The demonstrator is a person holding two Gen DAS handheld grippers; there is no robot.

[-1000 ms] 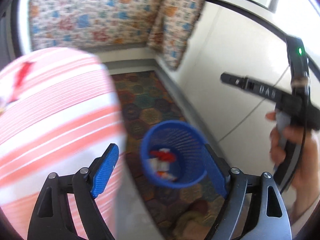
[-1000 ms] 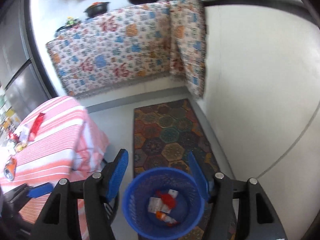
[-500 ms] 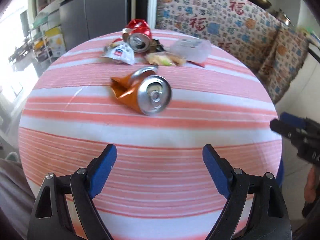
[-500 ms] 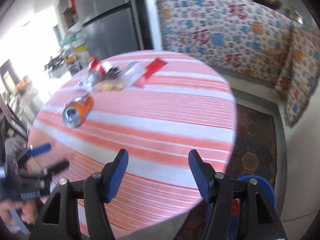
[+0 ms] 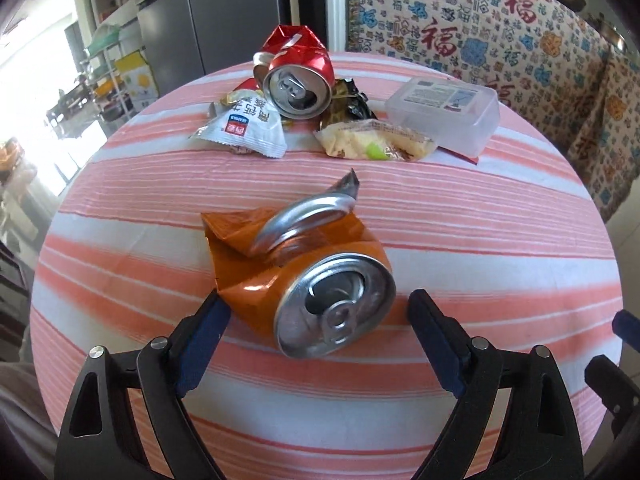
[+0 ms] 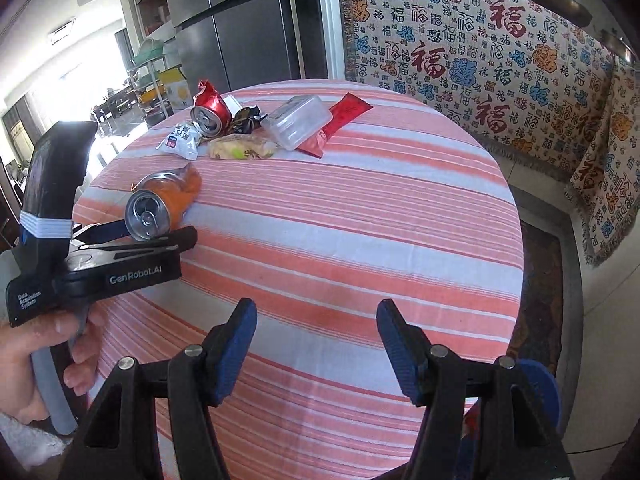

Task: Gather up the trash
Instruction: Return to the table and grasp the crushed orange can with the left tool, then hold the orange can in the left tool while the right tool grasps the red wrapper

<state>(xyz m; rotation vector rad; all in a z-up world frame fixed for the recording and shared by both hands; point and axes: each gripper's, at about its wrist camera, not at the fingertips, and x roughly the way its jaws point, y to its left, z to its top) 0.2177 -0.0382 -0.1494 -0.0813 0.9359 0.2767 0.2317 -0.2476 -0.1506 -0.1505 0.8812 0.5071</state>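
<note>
The left gripper (image 5: 316, 312) stands spread wide, straddling the crushed orange can (image 5: 304, 280) untouched; the can lies on the striped tablecloth (image 5: 480, 240), its lid end facing the camera, long axis running away. Half a second ago it lay farther off.

The right gripper (image 6: 316, 316) hangs open over bare cloth, now nearer the table's edge.

- table (image 5: 500, 240): cloth striped salmon-pink and white
- crushed can (image 5: 304, 280): orange, silver ends
- second can (image 5: 296, 68): red, silver top
- snack packet (image 5: 244, 130): white, red-and-blue label
- box (image 5: 444, 110): clear, frosted
- wrapper (image 6: 340, 122): red
- hanging cloth (image 6: 472, 56): cream, red and blue characters
</note>
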